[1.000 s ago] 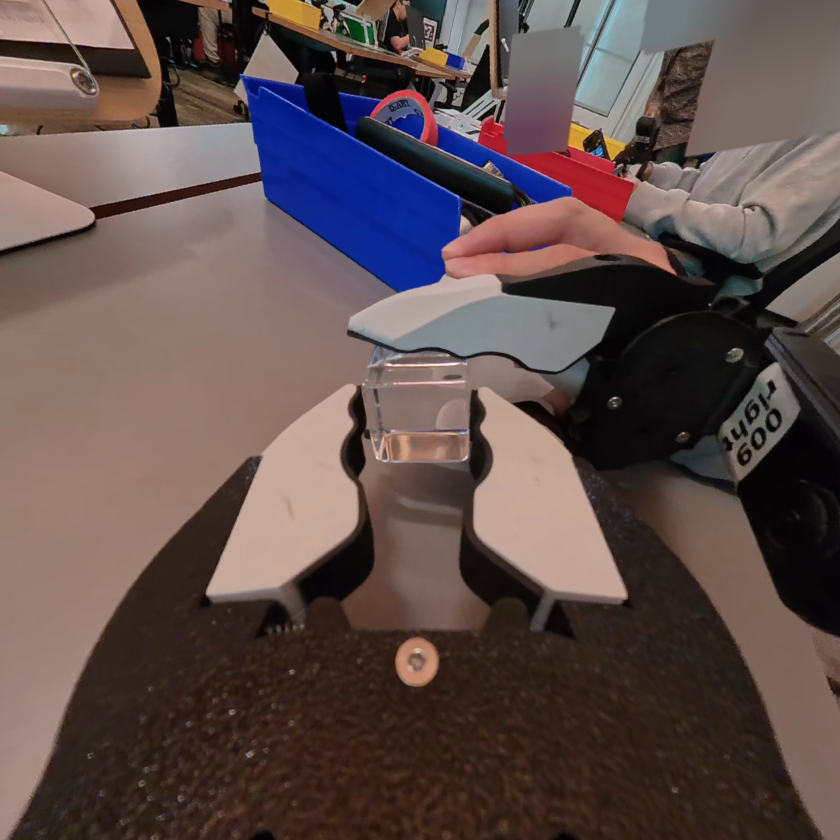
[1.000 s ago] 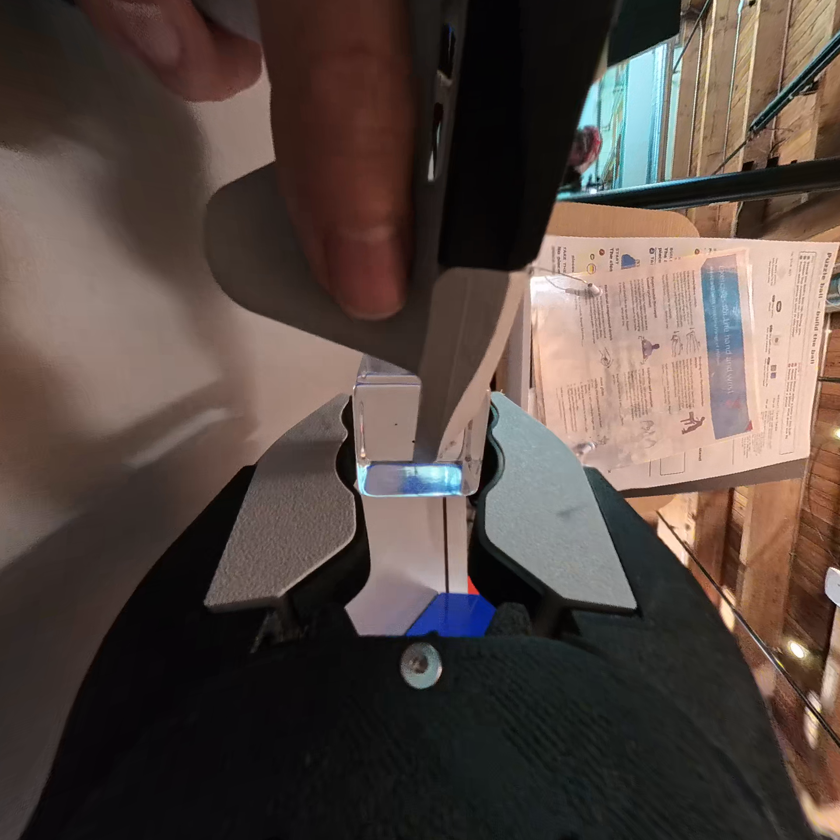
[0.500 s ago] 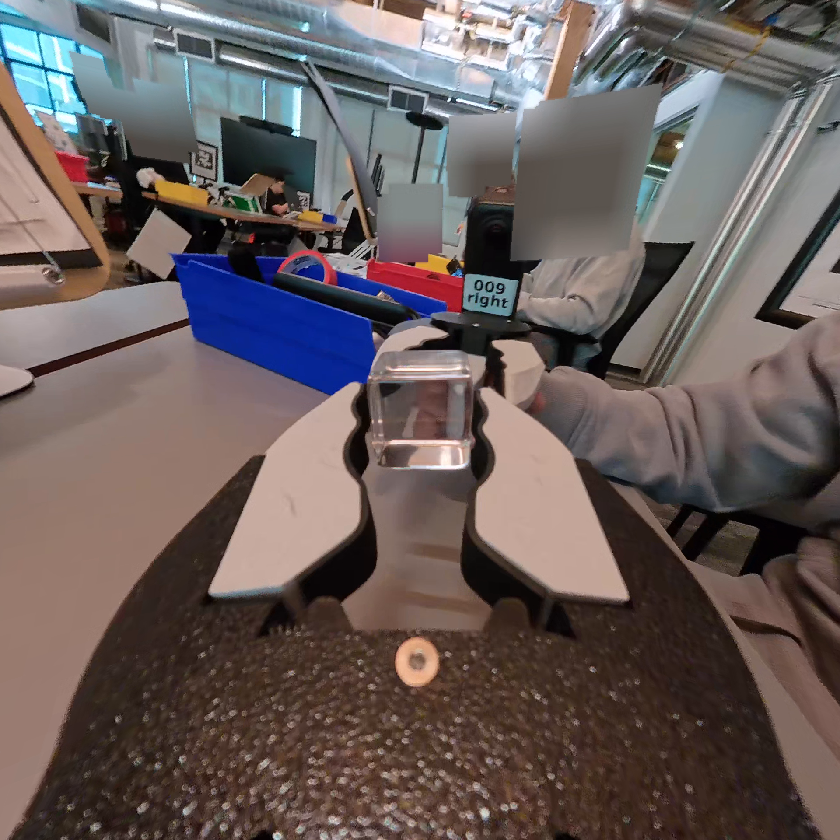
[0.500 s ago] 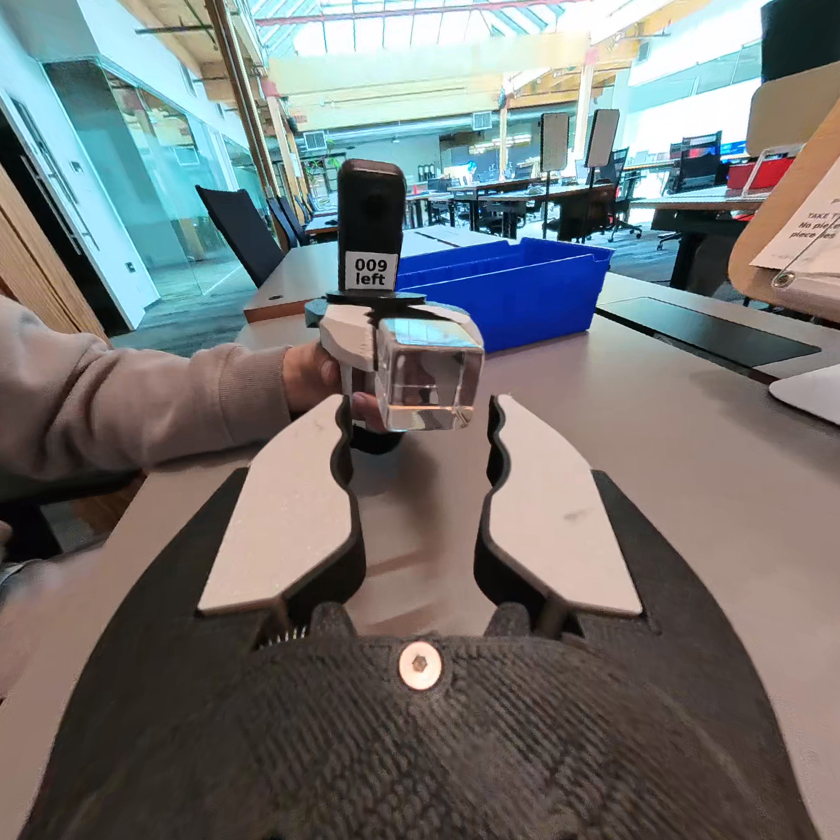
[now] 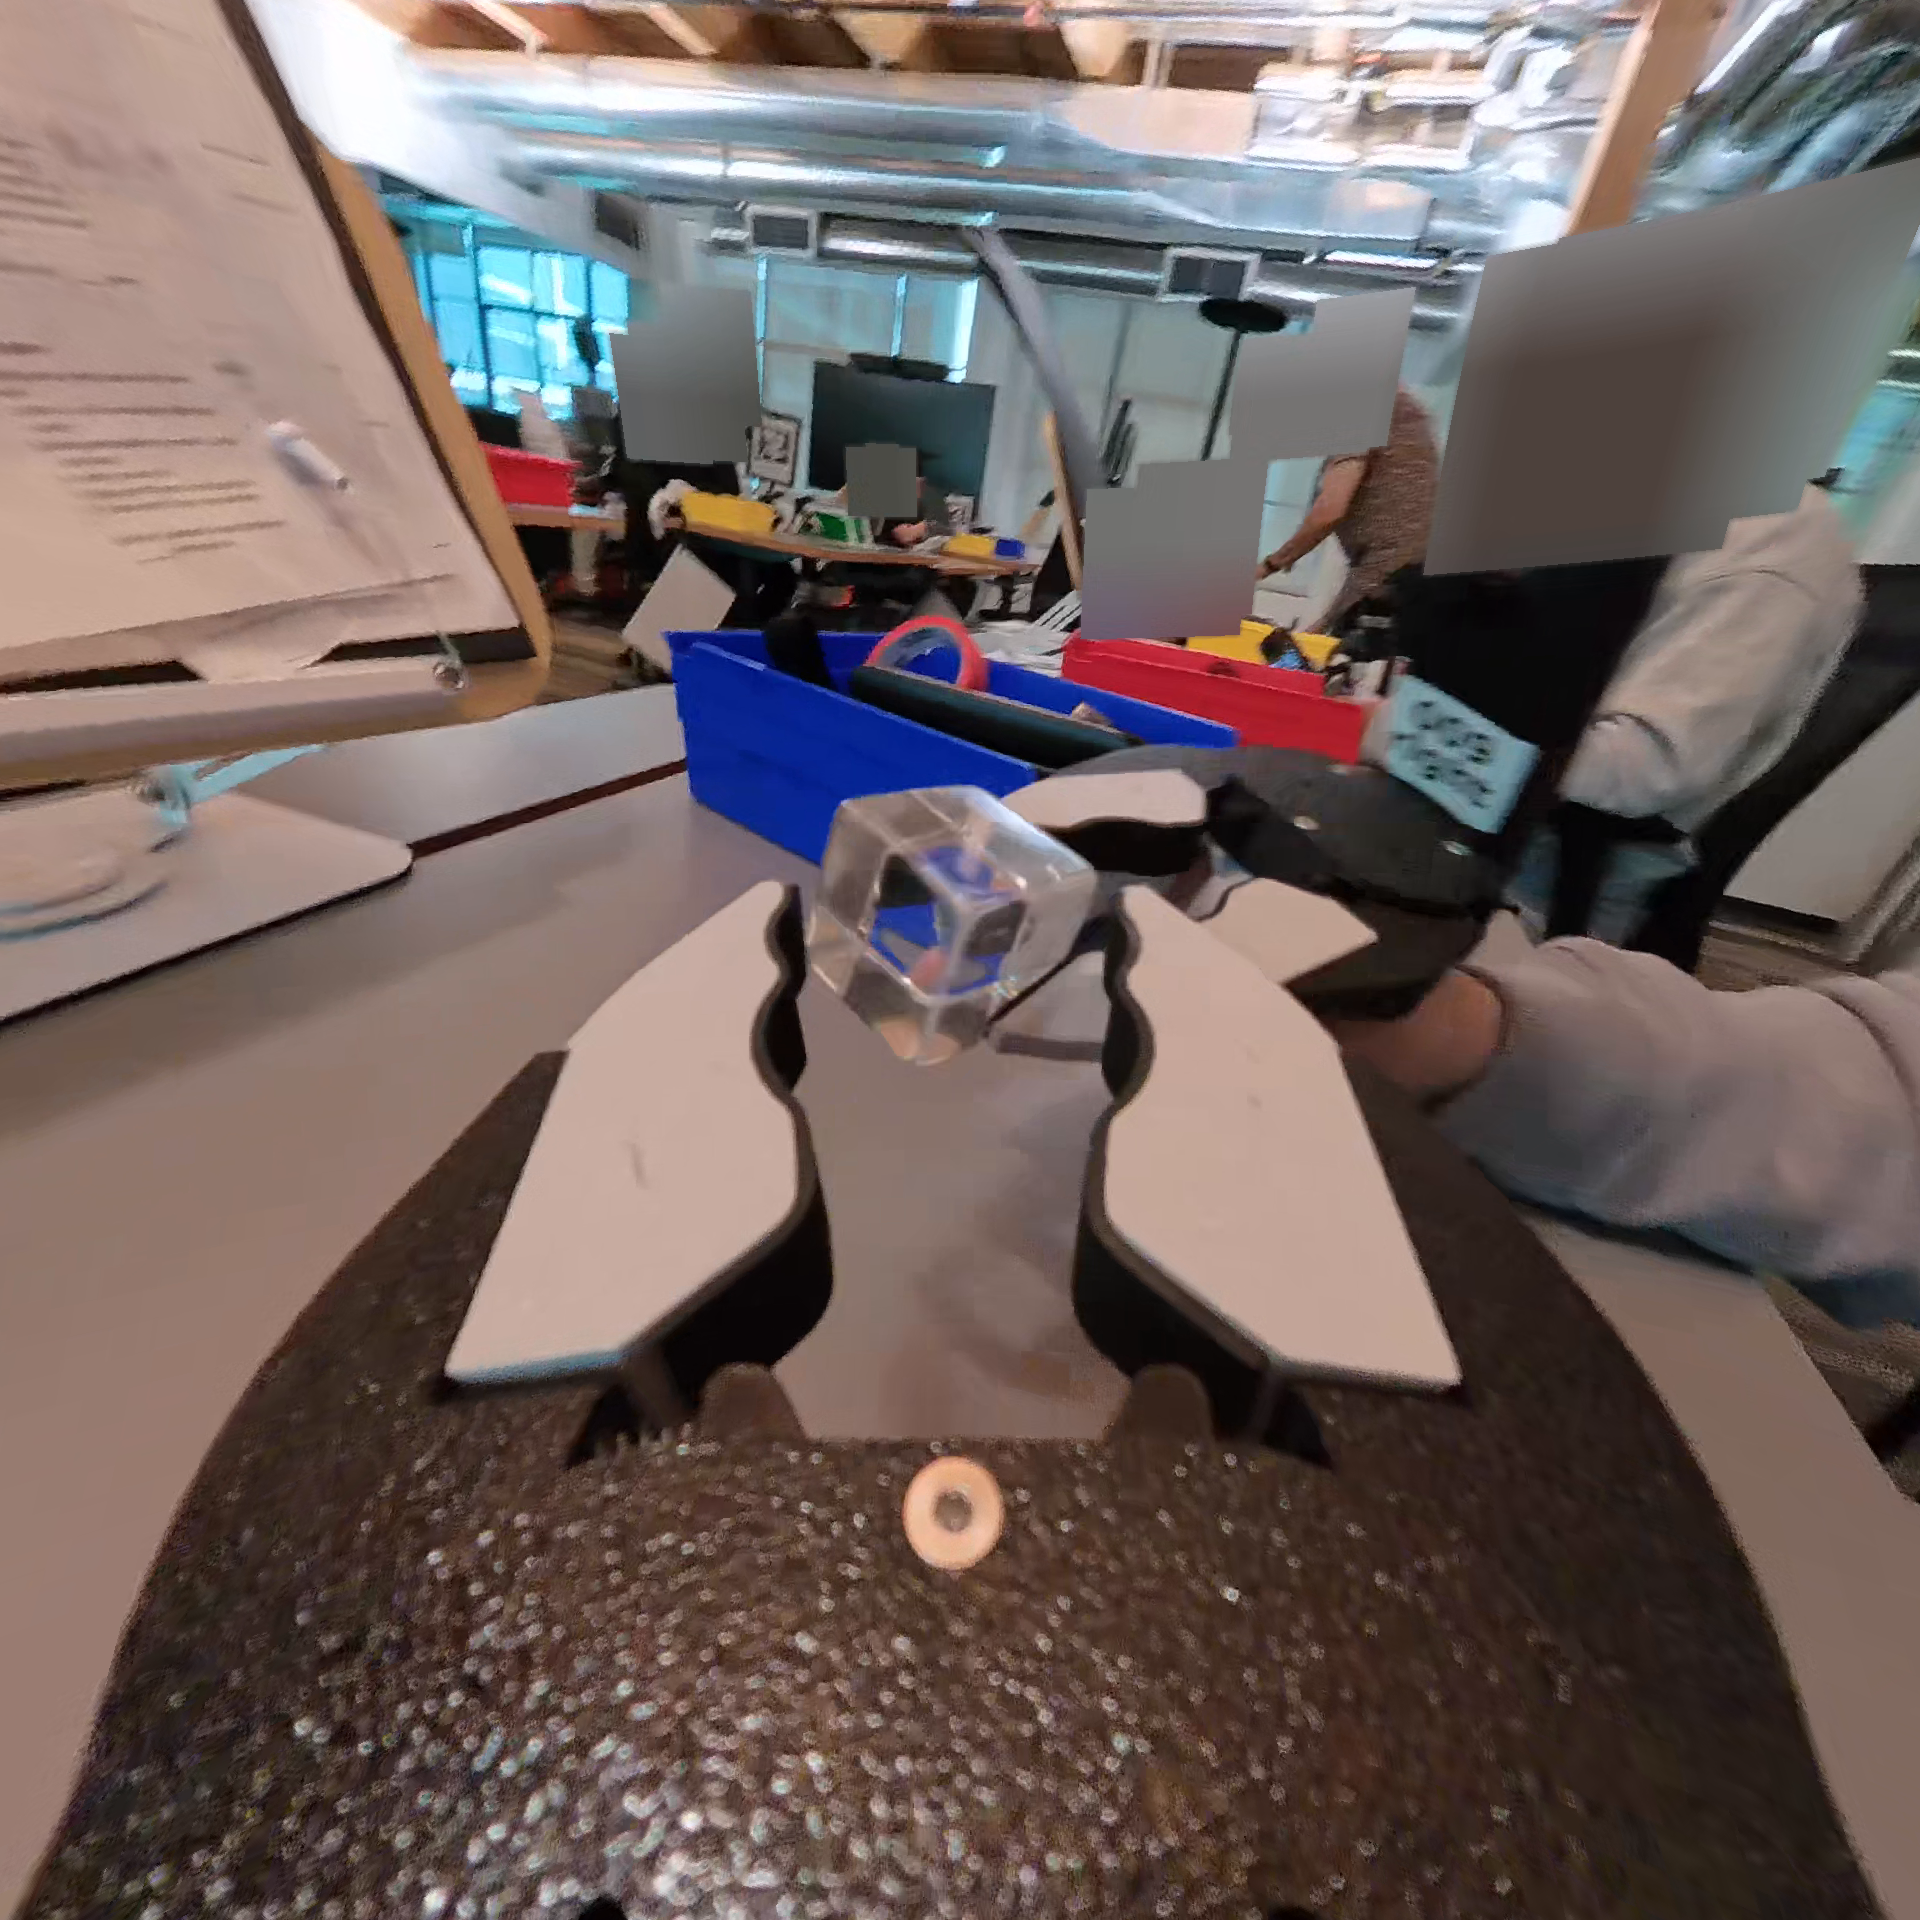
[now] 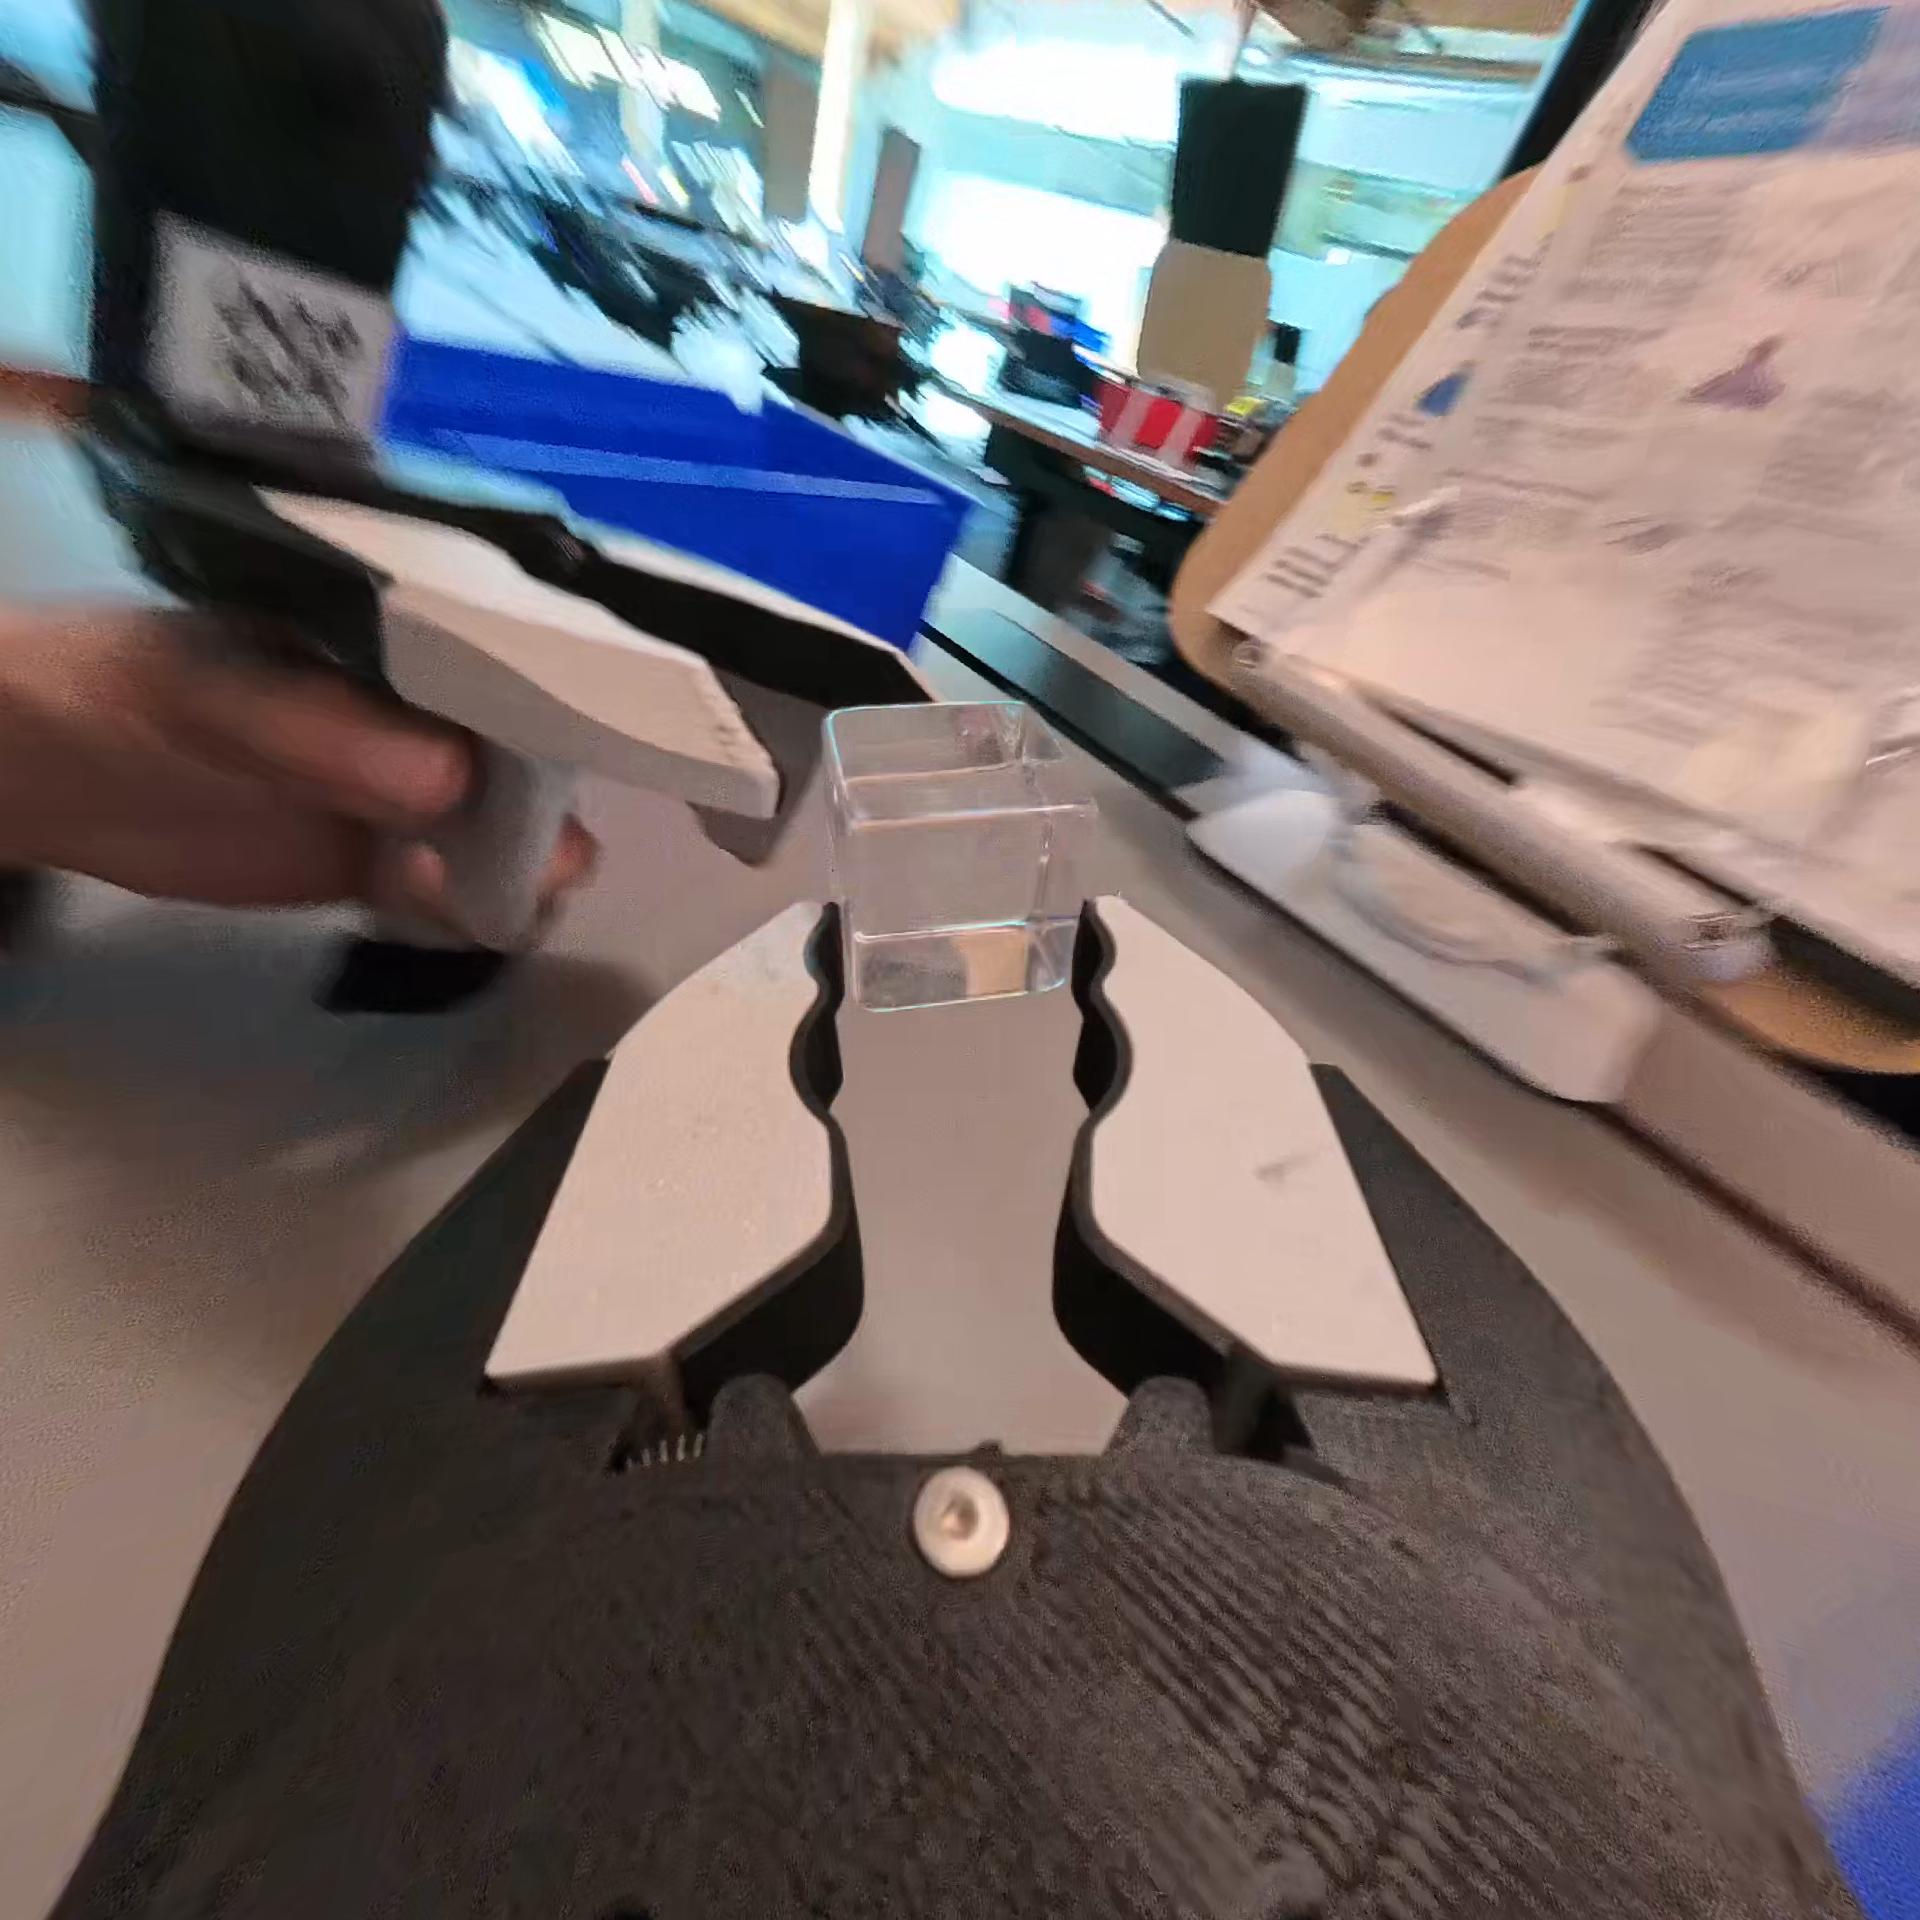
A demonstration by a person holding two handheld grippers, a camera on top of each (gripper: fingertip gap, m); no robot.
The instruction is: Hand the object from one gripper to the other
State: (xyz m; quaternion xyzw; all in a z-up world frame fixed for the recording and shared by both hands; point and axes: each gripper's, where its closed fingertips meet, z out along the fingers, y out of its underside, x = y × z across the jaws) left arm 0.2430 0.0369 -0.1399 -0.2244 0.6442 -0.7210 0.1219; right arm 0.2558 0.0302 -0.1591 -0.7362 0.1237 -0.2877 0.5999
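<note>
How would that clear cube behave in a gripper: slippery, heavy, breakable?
Probably slippery: the cube has smooth, glossy faces, and the right gripper pinches only its lower end. It looks solid throughout, so likely heavy for its size. Rigid, with flat sides, so it should not roll; if dropped on the table it might chip.

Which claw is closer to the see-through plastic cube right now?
The right claw: its fingertips are clamped on the clear plastic cube. The left claw is open, with the cube near its fingertips but not gripped.
</note>
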